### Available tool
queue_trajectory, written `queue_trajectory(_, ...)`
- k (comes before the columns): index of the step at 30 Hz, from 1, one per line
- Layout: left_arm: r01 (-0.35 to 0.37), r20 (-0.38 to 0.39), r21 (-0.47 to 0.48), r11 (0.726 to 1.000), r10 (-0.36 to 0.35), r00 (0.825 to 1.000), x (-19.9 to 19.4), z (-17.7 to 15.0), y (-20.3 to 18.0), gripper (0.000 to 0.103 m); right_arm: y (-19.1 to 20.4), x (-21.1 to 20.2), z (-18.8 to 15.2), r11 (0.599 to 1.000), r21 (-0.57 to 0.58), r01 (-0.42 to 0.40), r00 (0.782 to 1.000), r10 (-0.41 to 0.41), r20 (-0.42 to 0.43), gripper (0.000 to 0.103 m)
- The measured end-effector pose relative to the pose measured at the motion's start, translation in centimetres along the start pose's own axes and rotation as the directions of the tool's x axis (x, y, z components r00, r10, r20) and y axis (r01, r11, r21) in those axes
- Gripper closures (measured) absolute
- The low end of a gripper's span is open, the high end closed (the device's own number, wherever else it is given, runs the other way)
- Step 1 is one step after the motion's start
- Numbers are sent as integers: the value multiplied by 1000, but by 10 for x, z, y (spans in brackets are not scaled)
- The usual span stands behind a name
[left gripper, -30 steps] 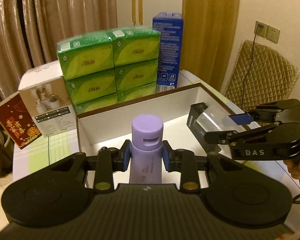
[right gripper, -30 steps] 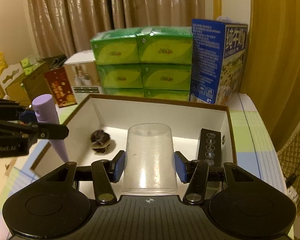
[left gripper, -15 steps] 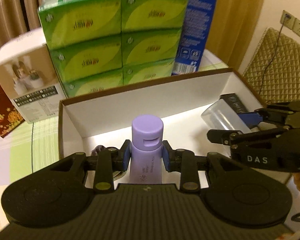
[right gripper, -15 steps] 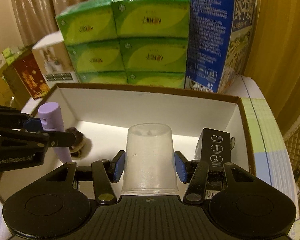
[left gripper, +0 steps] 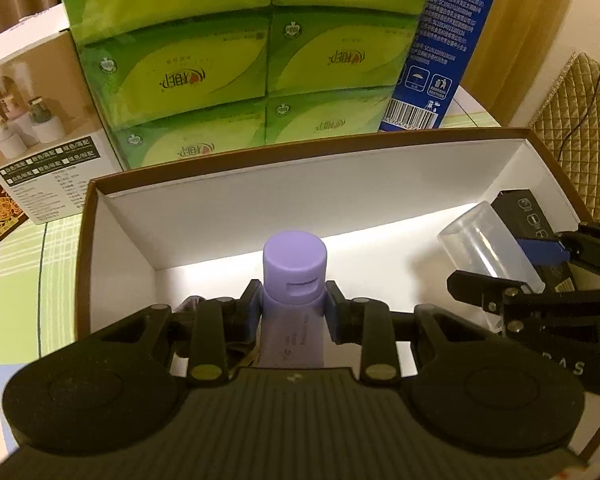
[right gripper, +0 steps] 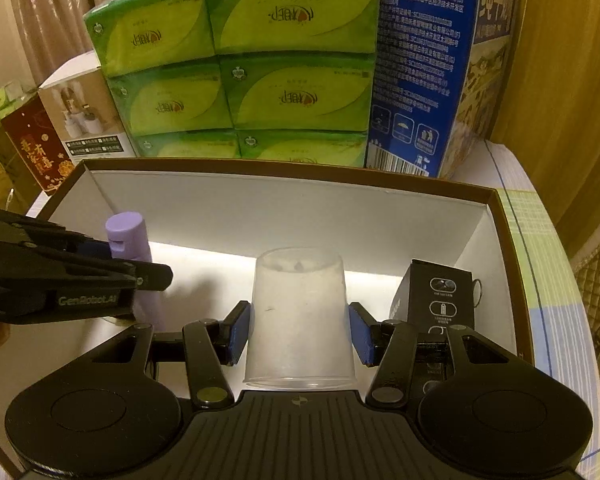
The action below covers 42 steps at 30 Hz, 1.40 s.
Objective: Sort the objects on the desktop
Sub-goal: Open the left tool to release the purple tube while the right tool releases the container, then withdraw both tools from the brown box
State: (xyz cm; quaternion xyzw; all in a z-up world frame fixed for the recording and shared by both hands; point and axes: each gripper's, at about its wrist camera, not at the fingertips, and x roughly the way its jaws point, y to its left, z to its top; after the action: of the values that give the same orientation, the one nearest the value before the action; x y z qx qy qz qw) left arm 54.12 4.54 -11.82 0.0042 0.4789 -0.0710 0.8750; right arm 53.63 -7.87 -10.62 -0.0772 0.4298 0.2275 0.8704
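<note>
My left gripper (left gripper: pixel 294 312) is shut on a purple bottle (left gripper: pixel 293 280), held cap up inside the white-lined brown box (left gripper: pixel 260 208). The bottle (right gripper: pixel 126 240) also shows in the right wrist view, at the box's left. My right gripper (right gripper: pixel 298 334) is shut on a clear plastic cup (right gripper: pixel 300 312), upside down, low inside the box; the cup (left gripper: pixel 484 244) shows at the right in the left wrist view. A black carton (right gripper: pixel 436 296) stands in the box's right end. A dark small object (left gripper: pixel 192 304) lies under my left fingers, mostly hidden.
Stacked green tissue packs (left gripper: pixel 240 60) and a blue carton (left gripper: pixel 452 40) stand right behind the box. A white product box (left gripper: pixel 32 120) and a red box (right gripper: pixel 36 148) are at the back left. A quilted chair (left gripper: pixel 588 120) is at the right.
Both grippers moved forward and down into the box with their objects. The tissue packs and the box's back wall now loom closer.
</note>
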Motion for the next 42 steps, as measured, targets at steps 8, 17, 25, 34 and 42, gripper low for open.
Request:
queue_trajectory(8,-9,37,19,1000,9,999,-4,7,-2,76,1,1,3,1000,-2,8,1000,-8,14,54)
queue_trajectory(17,-36,62,35,999,34,997,-15,6,1,69,2,-2,6,1000,-9,24,997,-24,79,54)
queue_trajectory(25,-58,109,42,997,54,993,-29,2,1,52,0,-18,2,1000,-12,11,987,-8,163,19)
queue_trajectory(34,-78,143,11,997,75,987,-56,-8,2,22,0,-54,-20,1000,-3,-26,978,26,205,2)
queue_trajectory(42,-105,151,0,994,104,983,-82,-22,-5,12,-4,-80,-39,999,18,-27,983,23,182,2)
